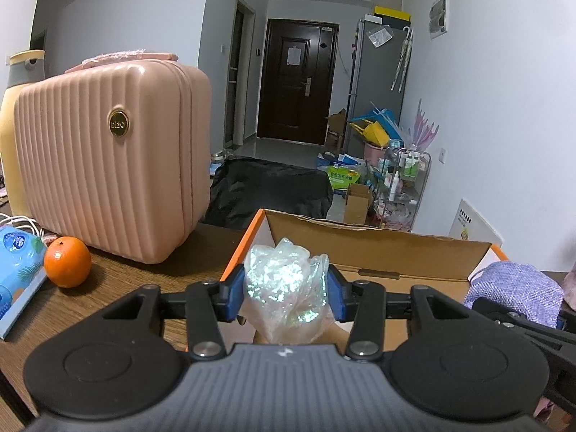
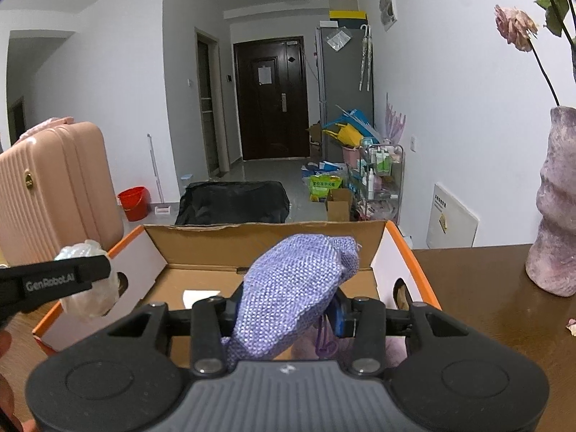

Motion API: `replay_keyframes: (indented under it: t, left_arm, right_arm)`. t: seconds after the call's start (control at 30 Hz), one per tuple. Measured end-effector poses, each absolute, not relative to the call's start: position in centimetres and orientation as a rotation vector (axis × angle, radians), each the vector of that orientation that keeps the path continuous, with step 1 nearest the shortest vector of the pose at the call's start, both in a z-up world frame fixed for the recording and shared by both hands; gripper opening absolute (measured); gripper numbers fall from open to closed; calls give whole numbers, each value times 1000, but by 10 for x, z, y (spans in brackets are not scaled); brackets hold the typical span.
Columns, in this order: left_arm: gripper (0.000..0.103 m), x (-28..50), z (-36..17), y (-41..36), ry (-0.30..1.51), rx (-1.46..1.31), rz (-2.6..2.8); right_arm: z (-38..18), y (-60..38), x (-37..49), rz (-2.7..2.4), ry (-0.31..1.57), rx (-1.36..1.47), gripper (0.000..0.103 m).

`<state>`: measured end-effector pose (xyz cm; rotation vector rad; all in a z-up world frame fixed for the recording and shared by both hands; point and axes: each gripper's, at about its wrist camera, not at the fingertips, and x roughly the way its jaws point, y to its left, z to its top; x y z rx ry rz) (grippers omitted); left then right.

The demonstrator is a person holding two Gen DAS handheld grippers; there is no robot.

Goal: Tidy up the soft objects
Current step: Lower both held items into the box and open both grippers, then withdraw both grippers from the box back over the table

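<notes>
left gripper (image 1: pixel 286 293): jaws clamped on a crumpled iridescent film wad (image 1: pixel 286 284), pinched between the blue pads (image 1: pixel 235 293), held over the near left corner of the box (image 1: pixel 378 248). right gripper (image 2: pixel 288 309): jaws clamped on a purple woven pouch (image 2: pixel 293 288), which bulges up past them, above the box interior. box open, cardboard inside, orange rim; a white slip (image 2: pixel 199 297) lies on its floor. on the brown surface (image 1: pixel 118 288): pink case (image 1: pixel 111 158), orange (image 1: pixel 67 261), vase (image 2: pixel 554 201) at right.
</notes>
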<state>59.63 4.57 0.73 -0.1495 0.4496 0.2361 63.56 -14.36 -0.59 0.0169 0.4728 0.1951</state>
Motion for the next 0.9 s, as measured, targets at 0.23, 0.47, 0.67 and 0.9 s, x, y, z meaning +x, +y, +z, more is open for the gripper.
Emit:
replay_keyframes:
  t: [0.23, 0.47, 0.67, 0.9]
  left_arm:
    - [93, 588, 10, 51, 410, -192, 252]
    - [103, 586, 12, 57, 403, -218, 267]
    - [103, 584, 13, 60, 408, -239, 263]
    - [103, 575, 19, 60, 399, -246, 245]
  right_arm:
    - [-7, -150, 637, 143, 479, 39, 86]
    - [-7, -161, 639, 111, 488, 77, 103]
    - [-4, -160, 635, 111, 481, 78, 103]
    - [5, -163, 622, 116, 456, 69, 103]
